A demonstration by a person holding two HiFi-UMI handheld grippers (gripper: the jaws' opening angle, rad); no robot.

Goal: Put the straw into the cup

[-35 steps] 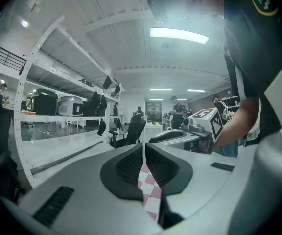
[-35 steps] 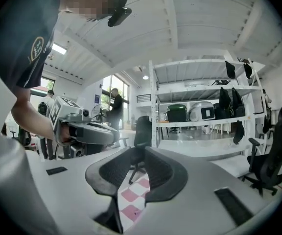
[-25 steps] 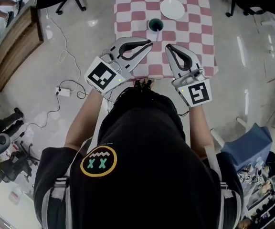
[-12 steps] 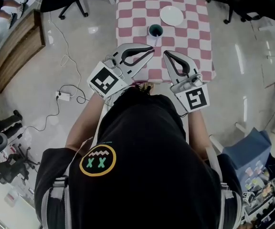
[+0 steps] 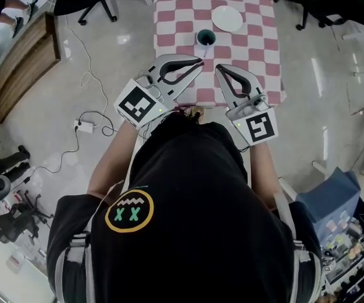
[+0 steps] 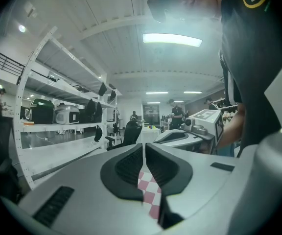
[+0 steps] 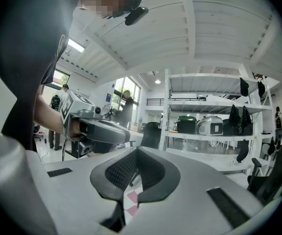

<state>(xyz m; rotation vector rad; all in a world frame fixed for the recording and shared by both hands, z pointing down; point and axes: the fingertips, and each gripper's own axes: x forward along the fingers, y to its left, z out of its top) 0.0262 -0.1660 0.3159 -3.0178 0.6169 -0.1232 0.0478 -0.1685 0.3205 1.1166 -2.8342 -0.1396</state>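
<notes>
Head view, checkered table [image 5: 258,46], cup [image 5: 205,38], pale floor [image 5: 43,125]

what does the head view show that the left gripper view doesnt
Only the head view: the cup and white plate on the table, plus the power strip on the floor. Only the left gripper view: the shelves and the ceiling light. Both: the checkered tablecloth, the left gripper with its jaws together on nothing, and the right gripper beside it.
</notes>
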